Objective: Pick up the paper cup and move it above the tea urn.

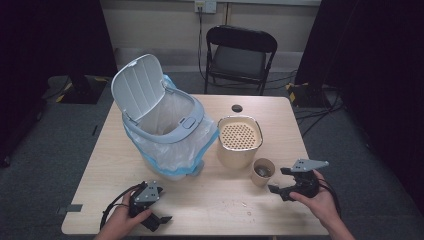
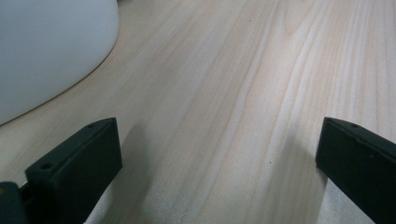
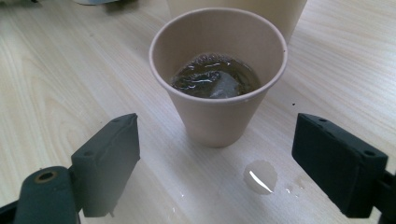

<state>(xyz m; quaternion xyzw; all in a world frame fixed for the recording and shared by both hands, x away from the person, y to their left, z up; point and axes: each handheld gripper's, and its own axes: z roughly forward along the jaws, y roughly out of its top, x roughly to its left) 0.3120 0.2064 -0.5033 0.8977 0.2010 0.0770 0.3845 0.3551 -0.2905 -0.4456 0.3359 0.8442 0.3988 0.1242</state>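
My right gripper point(image 3: 217, 158), jaws spread wide, faces the upright paper cup point(image 3: 218, 74) of dark liquid at centre frame, dead ahead. My left gripper point(image 1: 150, 207), also apart, sits lower left, farther off.

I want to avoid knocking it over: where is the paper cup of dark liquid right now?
In the high view the paper cup stands on the table's right half, just in front of the beige strainer container, just left of the right gripper.

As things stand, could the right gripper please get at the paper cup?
Probably yes: the right gripper is open and faces the cup, with only bare table and a small puddle between.
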